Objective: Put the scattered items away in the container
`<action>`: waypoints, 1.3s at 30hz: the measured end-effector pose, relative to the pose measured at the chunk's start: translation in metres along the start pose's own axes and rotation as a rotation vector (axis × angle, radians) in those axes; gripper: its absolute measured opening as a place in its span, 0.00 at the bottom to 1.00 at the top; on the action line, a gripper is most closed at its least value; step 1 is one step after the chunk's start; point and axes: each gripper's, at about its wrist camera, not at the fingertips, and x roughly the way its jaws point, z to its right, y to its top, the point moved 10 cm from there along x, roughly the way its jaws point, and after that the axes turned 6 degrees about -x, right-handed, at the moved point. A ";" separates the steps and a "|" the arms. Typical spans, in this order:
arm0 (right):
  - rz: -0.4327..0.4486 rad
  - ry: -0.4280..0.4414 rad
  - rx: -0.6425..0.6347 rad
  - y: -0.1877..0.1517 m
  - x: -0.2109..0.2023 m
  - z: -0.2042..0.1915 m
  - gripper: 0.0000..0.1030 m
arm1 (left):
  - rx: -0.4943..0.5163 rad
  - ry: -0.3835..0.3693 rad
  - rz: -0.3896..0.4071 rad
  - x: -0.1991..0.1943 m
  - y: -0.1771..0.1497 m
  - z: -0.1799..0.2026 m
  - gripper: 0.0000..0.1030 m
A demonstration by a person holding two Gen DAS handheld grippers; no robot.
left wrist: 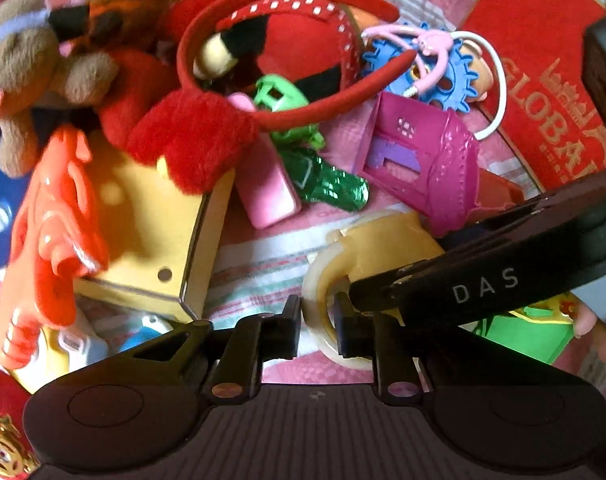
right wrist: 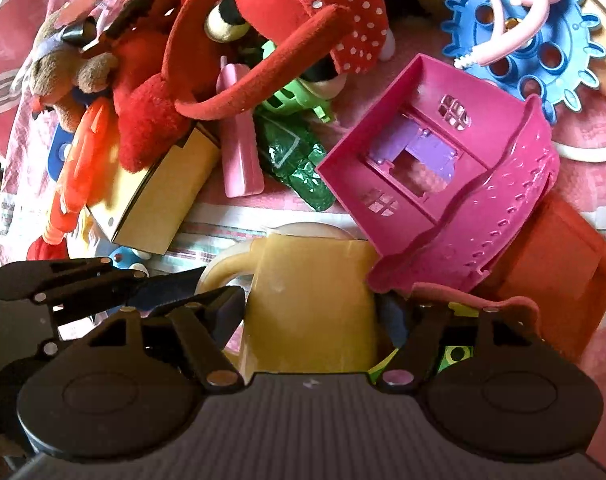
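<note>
The left hand-held gripper stands narrowly parted astride the pale handle of a translucent yellow plastic cup, not pinching it. The right hand-held gripper stands wide, its pads flanking that cup's body. At two o'clock lies a magenta plastic toy house.

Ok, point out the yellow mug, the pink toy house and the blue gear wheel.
yellow mug (right wrist: 311, 300), right wrist view, on its flat side wall.
pink toy house (right wrist: 443, 168), right wrist view, on its front wall.
blue gear wheel (right wrist: 543, 76), right wrist view, on its perforated disc.
</note>
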 end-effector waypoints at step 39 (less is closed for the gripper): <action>0.047 0.046 0.080 -0.010 -0.033 0.000 0.69 | -0.013 0.116 -0.010 0.002 0.014 0.009 0.07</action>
